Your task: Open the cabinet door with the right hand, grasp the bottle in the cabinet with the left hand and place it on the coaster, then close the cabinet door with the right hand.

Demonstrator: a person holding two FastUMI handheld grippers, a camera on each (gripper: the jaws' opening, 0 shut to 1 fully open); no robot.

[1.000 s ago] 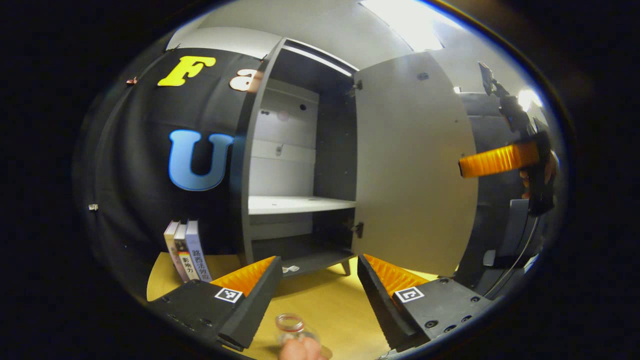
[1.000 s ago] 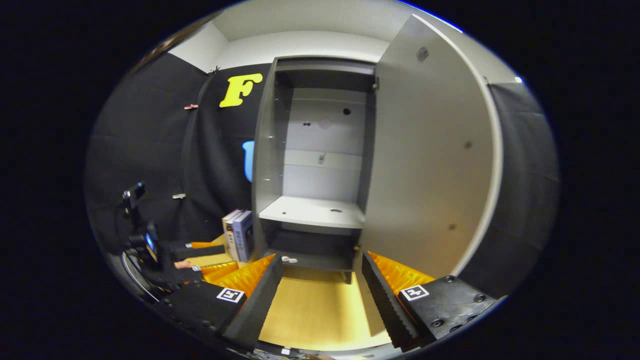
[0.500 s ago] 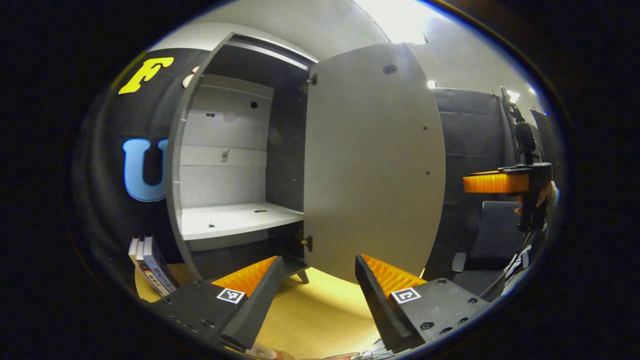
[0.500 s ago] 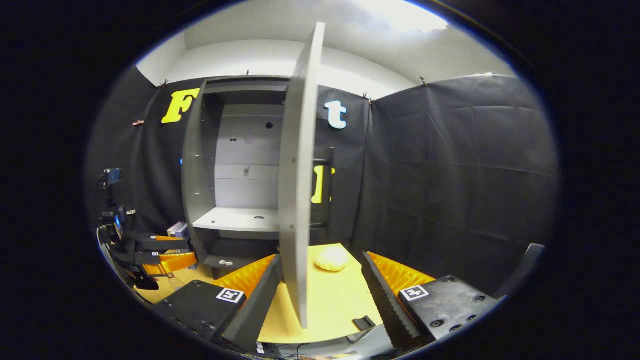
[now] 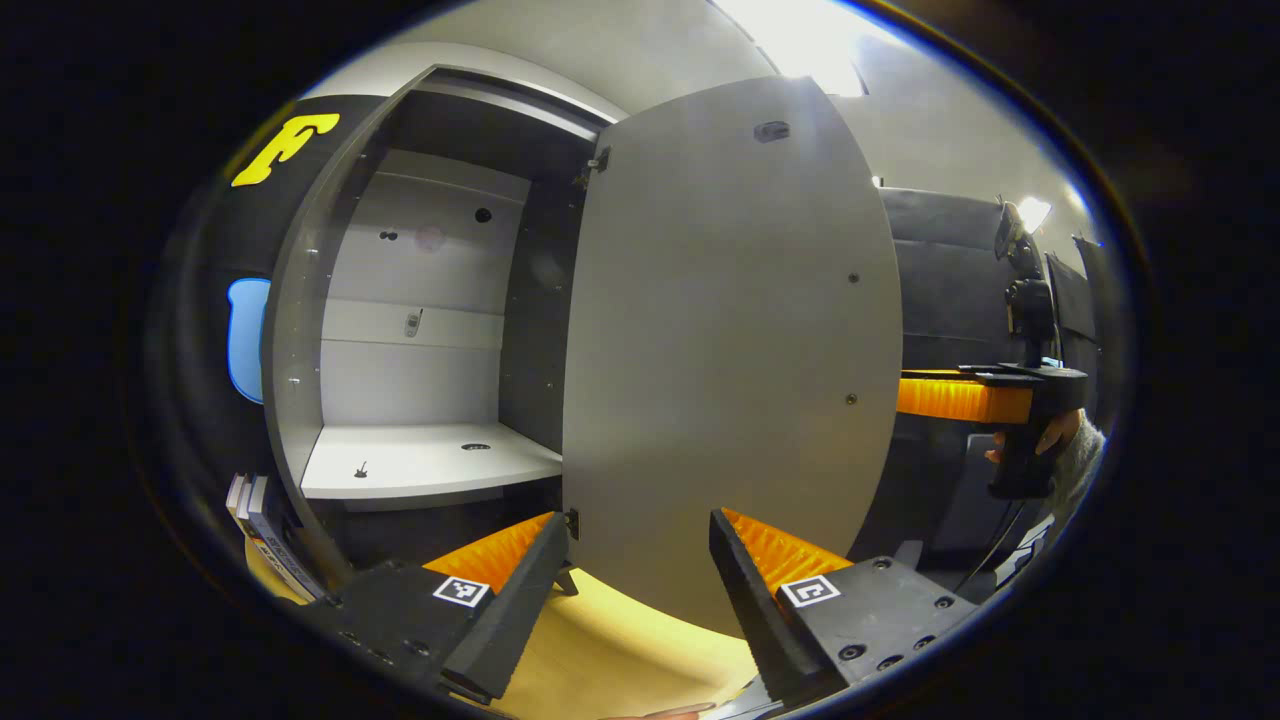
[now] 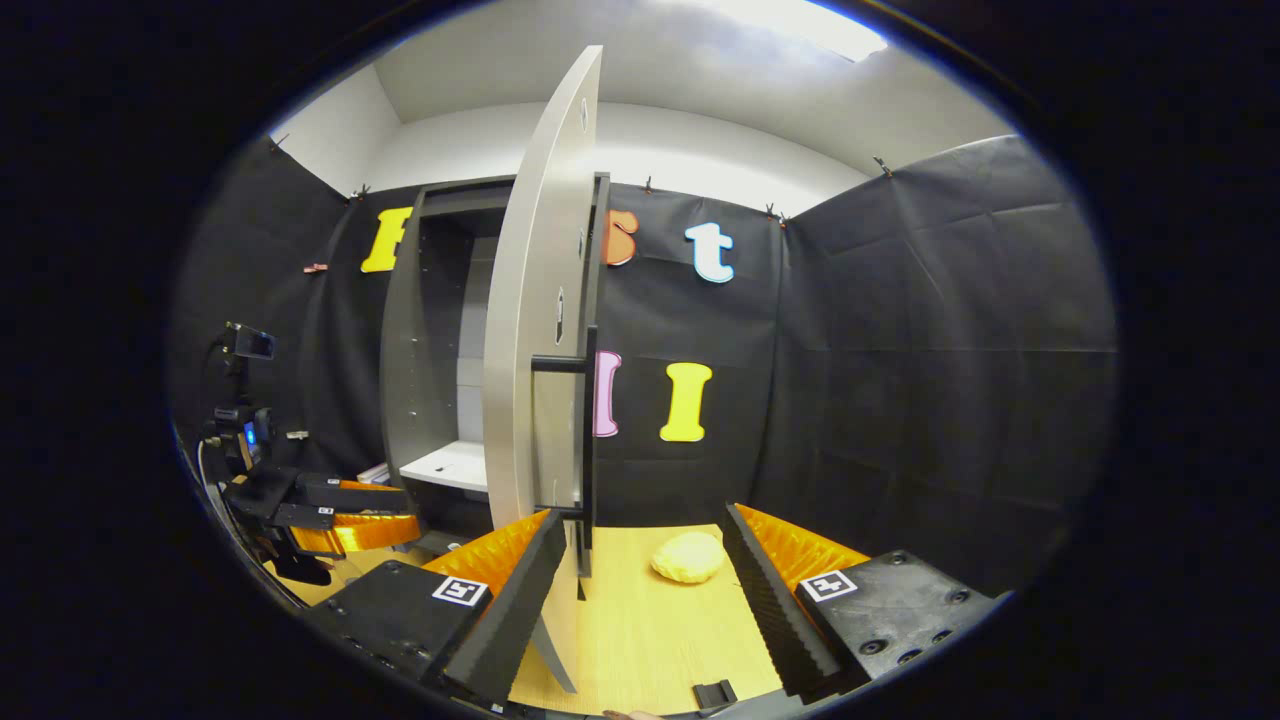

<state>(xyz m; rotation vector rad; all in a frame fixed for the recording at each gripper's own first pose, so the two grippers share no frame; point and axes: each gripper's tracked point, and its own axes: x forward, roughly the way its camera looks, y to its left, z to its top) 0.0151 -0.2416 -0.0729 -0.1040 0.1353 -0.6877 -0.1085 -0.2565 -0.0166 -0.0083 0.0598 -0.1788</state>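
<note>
The grey cabinet [image 5: 300, 330] stands open, with its white shelf [image 5: 420, 465] bare. Its door [image 5: 730, 350] hangs wide, inner face towards the left gripper view. My left gripper [image 5: 637, 520] is open in front of the door's lower part, holding nothing. In the right gripper view the door [image 6: 535, 330] is seen almost edge-on, with its dark bar handle [image 6: 585, 400] on the outer side. My right gripper [image 6: 645, 515] is open just short of that edge, its left finger below the handle. The right gripper [image 5: 950, 398], held by a hand, shows past the door's free edge.
A few books [image 5: 262, 520] lean left of the cabinet. A pale yellow lump [image 6: 688, 557] lies on the wooden table [image 6: 640, 630], right of the door. A small black piece [image 6: 712, 692] sits at the table's near edge. The left gripper [image 6: 405, 510] is low at left.
The right gripper has swung from facing the door's inner face round to its edge and outer side. The left gripper has turned right and closed in; the bottle has left its lower edge.
</note>
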